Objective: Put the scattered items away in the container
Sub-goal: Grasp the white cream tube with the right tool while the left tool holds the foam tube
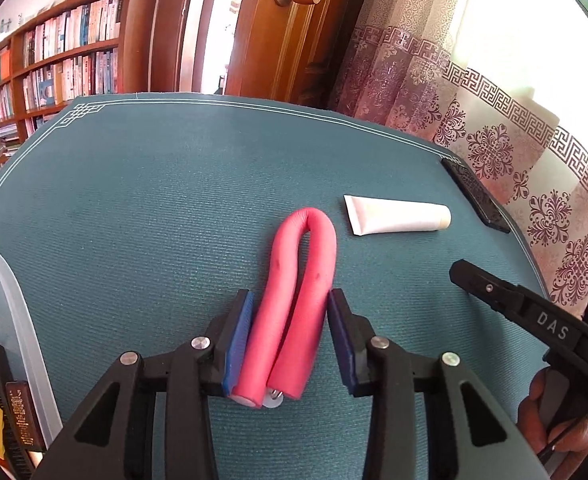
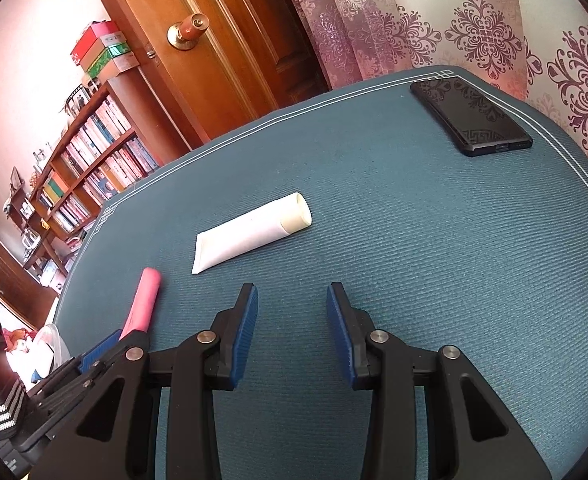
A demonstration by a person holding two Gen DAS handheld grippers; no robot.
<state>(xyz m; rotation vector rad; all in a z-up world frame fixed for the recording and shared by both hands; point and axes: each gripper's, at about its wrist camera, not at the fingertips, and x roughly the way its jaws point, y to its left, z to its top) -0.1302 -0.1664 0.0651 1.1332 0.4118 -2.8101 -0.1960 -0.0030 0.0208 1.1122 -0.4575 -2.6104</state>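
The left gripper (image 1: 290, 340) straddles a bent pink foam roller (image 1: 294, 300) lying on the teal table mat (image 1: 134, 200). Its left blue pad touches the roller's side while the right pad stands just off it, so the jaws are spread around the roller and not yet pinching. The right gripper (image 2: 292, 336) hovers over bare mat with its jaws spread and nothing between them.

The task looks partly done. At the left edge of the left wrist view sits a clear plastic container (image 1: 18, 320) that already holds a few things, among them a dark box and something yellow, too cropped to name. Still out on the mat are the roller, a white tube (image 1: 397, 216) just beyond it, and a black phone (image 2: 469, 120) near the far corner by the curtain; whether the phone counts as one of the scattered items I cannot tell.

Only the left wrist view shows the container, the roller's full bend and the person's hand (image 1: 549, 420) holding the right gripper. Only the right wrist view shows the whole phone and the open mat around the tube
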